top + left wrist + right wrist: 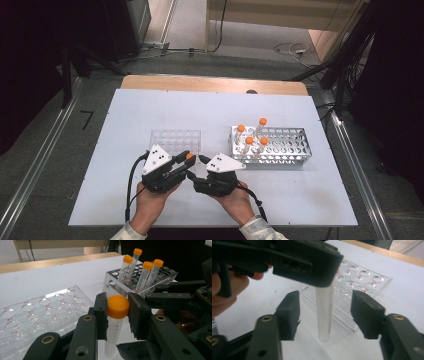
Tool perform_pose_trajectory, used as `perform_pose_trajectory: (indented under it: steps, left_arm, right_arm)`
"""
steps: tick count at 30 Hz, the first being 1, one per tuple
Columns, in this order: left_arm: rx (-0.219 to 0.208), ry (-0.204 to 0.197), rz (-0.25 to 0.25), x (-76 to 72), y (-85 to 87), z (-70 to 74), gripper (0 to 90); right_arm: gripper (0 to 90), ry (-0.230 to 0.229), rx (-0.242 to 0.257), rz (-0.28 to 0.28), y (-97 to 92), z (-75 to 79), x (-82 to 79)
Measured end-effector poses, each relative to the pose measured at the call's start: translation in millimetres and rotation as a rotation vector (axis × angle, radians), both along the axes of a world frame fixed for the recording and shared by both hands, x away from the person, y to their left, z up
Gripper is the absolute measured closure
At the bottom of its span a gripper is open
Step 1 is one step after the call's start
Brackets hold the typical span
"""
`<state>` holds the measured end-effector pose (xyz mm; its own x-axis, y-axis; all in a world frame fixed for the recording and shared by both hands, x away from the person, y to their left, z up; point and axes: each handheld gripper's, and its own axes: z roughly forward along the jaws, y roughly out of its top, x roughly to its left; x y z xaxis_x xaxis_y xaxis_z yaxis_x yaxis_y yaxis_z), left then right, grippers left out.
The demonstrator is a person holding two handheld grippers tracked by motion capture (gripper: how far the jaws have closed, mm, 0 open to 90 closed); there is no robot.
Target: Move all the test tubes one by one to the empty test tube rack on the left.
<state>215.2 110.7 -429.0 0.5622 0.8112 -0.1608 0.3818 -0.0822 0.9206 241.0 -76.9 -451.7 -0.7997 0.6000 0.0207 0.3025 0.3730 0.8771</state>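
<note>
My left gripper [117, 308] is shut on the orange cap of a clear graduated tube [113, 335], which hangs upright above the white table. In the high view the left gripper [187, 161] holds this tube [189, 156] near the front of the clear plastic rack [176, 141]. The right gripper [325, 308] stands open, its jaws on either side of the tube's body [323, 315] without touching it. In the high view the right gripper [200, 167] sits just right of the left one. A metal rack [280, 145] holds several orange-capped tubes [249, 141].
The clear rack [37, 315] with labelled wells lies left of the held tube. The metal rack [140, 277] with its tubes stands behind. The white board [210, 110] covers a wooden table; cables trail from both grippers toward the front edge.
</note>
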Motion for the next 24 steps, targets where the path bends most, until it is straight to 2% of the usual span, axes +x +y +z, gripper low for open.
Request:
perform_pose_trajectory:
  steps: [4, 8, 24]
  left_arm:
    - [-0.010, -0.003, 0.004, 0.8, 2.3, 2.0, 69.7]
    - [-0.026, -0.005, 0.007, 1.7, 4.9, 4.0, 69.7]
    - [-0.065, -0.033, 0.027, 5.9, 11.0, 18.4, 69.8]
  right_arm:
    - [33.7, 0.012, -0.006, -0.003, -6.4, -0.5, 0.3]
    - [32.3, 0.028, -0.030, -0.013, -24.0, -1.1, -0.8]
    - [32.3, 0.053, -0.038, -0.069, -85.6, -2.8, -20.2]
